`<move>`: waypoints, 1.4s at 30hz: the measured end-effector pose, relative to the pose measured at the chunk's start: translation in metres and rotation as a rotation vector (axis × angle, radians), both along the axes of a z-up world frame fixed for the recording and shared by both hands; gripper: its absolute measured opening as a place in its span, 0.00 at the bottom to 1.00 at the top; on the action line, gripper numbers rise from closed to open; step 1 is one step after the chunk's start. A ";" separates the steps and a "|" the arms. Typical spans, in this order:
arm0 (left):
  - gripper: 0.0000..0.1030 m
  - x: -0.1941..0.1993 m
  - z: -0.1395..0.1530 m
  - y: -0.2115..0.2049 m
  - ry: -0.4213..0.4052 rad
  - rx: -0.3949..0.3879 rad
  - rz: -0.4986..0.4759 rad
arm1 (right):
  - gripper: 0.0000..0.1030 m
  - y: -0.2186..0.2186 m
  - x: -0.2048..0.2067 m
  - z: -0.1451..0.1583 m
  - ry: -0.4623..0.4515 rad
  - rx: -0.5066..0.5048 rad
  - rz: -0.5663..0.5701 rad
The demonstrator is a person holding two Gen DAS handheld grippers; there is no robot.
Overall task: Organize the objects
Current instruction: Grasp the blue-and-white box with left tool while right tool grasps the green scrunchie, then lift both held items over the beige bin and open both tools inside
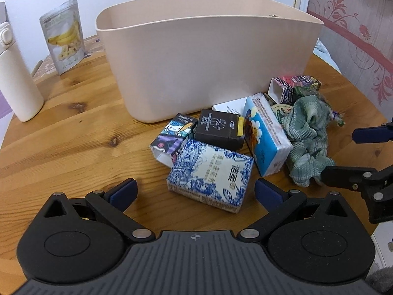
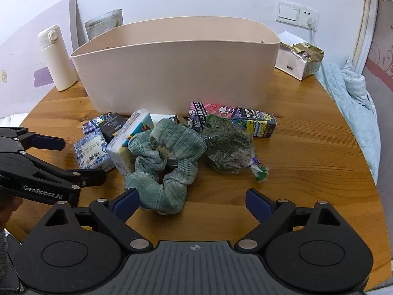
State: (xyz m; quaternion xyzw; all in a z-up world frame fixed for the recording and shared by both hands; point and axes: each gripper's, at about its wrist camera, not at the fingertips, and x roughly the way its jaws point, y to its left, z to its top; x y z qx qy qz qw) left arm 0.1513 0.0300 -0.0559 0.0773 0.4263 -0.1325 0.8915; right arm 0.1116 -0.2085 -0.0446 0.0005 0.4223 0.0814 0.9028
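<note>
The beige bin [image 1: 208,56] hides its own contents; a white box [image 1: 227,107] lies mostly buried, and something roll-like [image 2: 169,156], perhaps tape, sits under the green scrunchie [image 2: 169,157].

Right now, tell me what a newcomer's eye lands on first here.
The big beige bin fills the middle of the round wooden table. In front of it lies a jumble: a green scrunchie, a blue-and-white patterned box and cartoon-printed cartons. A white bottle stands far left.

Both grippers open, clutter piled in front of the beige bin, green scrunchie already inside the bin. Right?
Not quite. The green scrunchie is not in the beige bin; the right wrist view shows it on the table with the clutter, just ahead of the open right gripper.
</note>
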 end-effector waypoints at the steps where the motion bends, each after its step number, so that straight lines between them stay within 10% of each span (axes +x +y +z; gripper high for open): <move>1: 1.00 0.002 -0.001 -0.001 0.000 0.005 -0.003 | 0.92 0.000 0.002 -0.001 0.002 0.012 0.006; 12: 1.00 0.019 -0.007 -0.001 -0.005 -0.011 -0.015 | 0.83 0.011 0.017 -0.015 0.035 0.049 0.053; 17: 1.00 0.022 -0.008 -0.001 -0.011 -0.015 -0.015 | 0.59 0.018 0.021 -0.013 0.021 0.043 0.062; 25: 0.65 0.016 -0.001 -0.001 -0.031 -0.021 -0.030 | 0.20 0.020 0.017 -0.011 0.020 0.074 0.066; 42: 0.63 -0.012 0.034 0.011 -0.099 -0.023 -0.002 | 0.13 0.008 -0.004 0.014 -0.060 0.083 0.024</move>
